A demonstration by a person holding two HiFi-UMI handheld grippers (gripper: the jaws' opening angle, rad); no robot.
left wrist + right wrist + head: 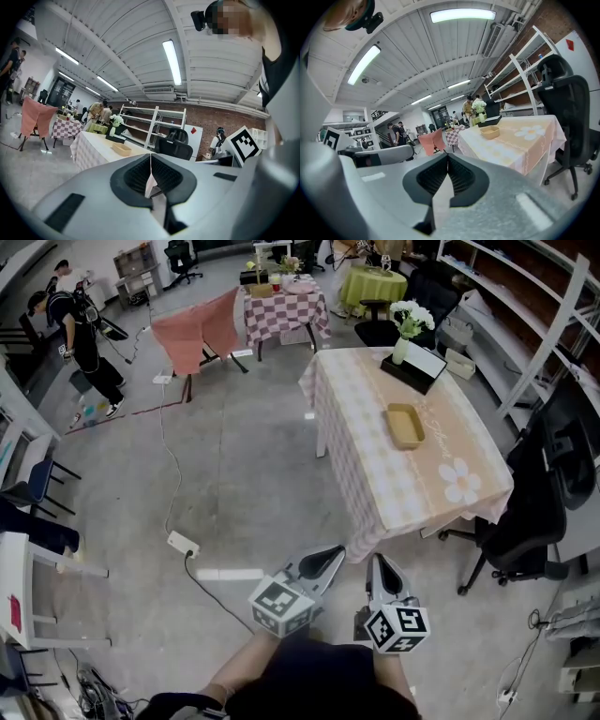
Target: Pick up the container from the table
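- Left gripper (325, 562): its jaws are pressing together on nothing; it is pointing toward the table (370, 486), well short of it.
- Right gripper (382, 570): its jaws are also meeting, empty; it is hovering just beside the left one.
- Container (405, 426): 1 tan tray is sitting upright mid-table, well apart from both grippers.
- Vase (401, 349): it is holding white flowers at the table's far end, beside 1 black box (414, 371).
- Chair (525, 514): 1 black one is standing at the table's right.
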